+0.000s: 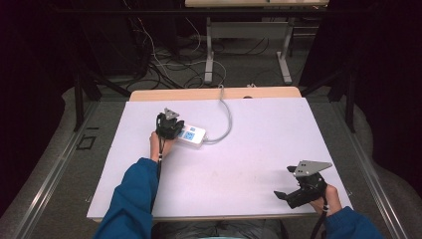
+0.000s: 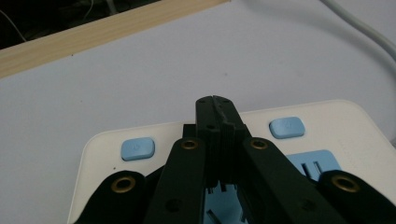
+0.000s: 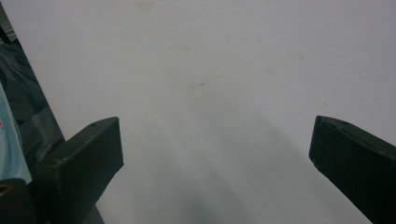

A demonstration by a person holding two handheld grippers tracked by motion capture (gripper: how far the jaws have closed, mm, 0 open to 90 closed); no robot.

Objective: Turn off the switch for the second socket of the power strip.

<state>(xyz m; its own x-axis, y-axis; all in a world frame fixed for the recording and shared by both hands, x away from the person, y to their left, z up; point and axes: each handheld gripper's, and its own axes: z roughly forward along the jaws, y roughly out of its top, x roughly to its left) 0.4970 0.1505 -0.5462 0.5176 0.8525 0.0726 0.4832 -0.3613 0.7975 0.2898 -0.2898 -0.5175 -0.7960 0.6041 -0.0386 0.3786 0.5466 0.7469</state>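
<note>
Black left gripper point(image 2: 215, 100), jaws together, is hovering over the white plastic power strip point(image 2: 336, 116); I am resting my right gripper point(image 1: 284, 181) gaping.

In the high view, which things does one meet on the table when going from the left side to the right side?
Left gripper, black, jaws shut, over the power strip → white power strip with light blue sockets → grey cable curving to the far edge → bare white table sheet → right gripper, black, jaws open.

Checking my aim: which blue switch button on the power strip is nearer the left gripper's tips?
The right-hand button, in the left gripper view; the other button sits farther left of the shut left gripper.
</note>
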